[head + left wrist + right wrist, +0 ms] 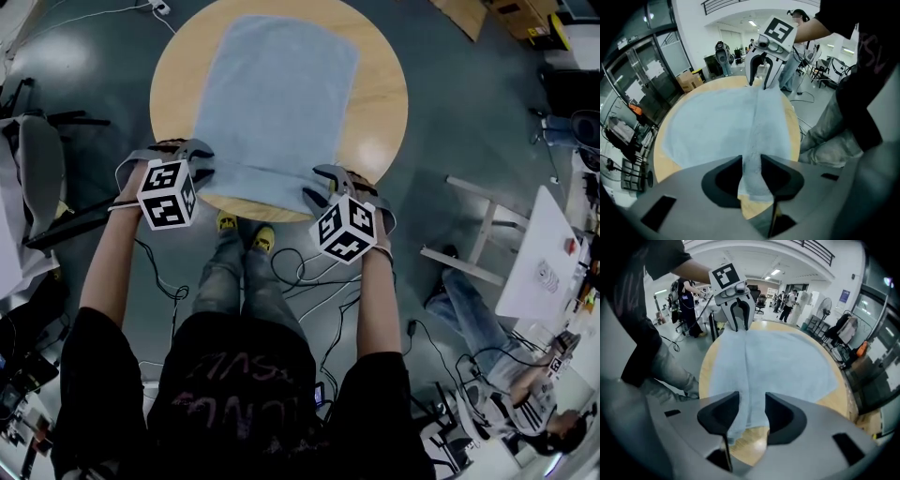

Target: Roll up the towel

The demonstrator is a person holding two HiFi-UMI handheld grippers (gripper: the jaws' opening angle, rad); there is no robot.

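A light blue towel (272,103) lies spread on the round wooden table (380,103). Its near edge is turned over into a narrow folded strip (761,122) that runs between both grippers. My left gripper (199,172) is at the near left corner, and the strip stands up between its parted jaws (751,164). My right gripper (323,194) is at the near right corner. Its jaws (752,401) stand apart over the strip (740,376), their pads off the cloth. Each gripper view shows the other gripper at the strip's far end: the right gripper (759,82) and the left gripper (739,326).
The person's legs and yellow shoes (242,230) are just under the table's near edge, with cables (309,272) on the floor around them. A white table (544,253) and a seated person are at the right. A chair (37,169) stands at the left.
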